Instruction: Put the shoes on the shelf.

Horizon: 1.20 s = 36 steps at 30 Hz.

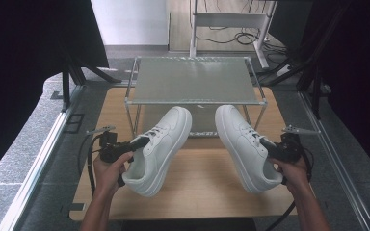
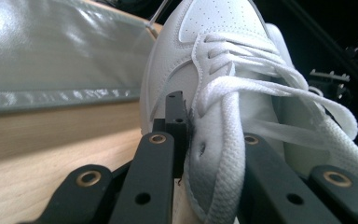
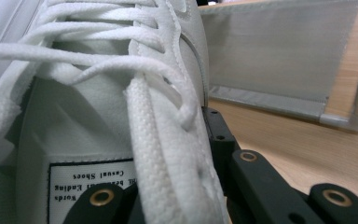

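Note:
Two white lace-up sneakers lie over the wooden table (image 1: 207,192), toes pointing at the rack. My left gripper (image 1: 139,142) is shut on the left sneaker (image 1: 164,139) at its outer collar wall. One jaw is outside and one inside the opening of that left sneaker (image 2: 214,28), as the left gripper (image 2: 209,135) shows in its own view. My right gripper (image 1: 268,144) is shut on the right sneaker (image 1: 241,139) the same way. In the right gripper view the right gripper (image 3: 168,158) pinches the right sneaker (image 3: 88,116) beside its labelled tongue. Both shoes tilt inward.
A metal-framed shoe rack (image 1: 192,79) with a grey mesh top shelf stands at the back of the table, just beyond the toes. Its shelf (image 2: 51,51) and lower rail (image 3: 279,100) are close. Black frame legs and cables flank the table.

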Each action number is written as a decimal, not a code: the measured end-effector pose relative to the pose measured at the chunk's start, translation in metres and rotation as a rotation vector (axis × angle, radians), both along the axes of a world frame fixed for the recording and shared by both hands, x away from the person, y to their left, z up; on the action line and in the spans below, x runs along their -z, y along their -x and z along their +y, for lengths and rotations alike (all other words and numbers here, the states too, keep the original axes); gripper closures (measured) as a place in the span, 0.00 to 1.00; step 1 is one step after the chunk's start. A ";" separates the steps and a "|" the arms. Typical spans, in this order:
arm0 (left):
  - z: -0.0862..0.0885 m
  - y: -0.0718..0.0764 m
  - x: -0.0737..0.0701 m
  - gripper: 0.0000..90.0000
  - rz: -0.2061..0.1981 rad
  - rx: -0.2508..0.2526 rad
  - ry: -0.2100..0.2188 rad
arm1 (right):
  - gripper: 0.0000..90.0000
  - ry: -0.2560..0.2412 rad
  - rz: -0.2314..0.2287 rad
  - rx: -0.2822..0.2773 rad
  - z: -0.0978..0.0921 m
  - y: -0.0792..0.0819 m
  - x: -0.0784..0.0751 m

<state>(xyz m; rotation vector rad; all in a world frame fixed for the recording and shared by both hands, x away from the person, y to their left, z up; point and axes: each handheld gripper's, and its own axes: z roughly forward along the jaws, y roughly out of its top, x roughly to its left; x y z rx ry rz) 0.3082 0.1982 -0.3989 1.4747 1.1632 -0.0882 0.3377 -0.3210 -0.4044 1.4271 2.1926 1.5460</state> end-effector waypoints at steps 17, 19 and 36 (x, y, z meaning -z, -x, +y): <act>0.000 -0.006 -0.031 0.92 -0.053 0.012 0.036 | 0.96 -0.067 -0.029 -0.006 0.009 0.000 -0.016; 0.000 -0.007 -0.035 0.92 -0.059 0.014 0.046 | 0.96 -0.090 -0.038 -0.009 0.009 -0.001 -0.022; 0.001 -0.025 -0.055 0.92 -0.079 -0.008 0.111 | 0.96 -0.135 -0.096 -0.003 0.020 -0.018 -0.060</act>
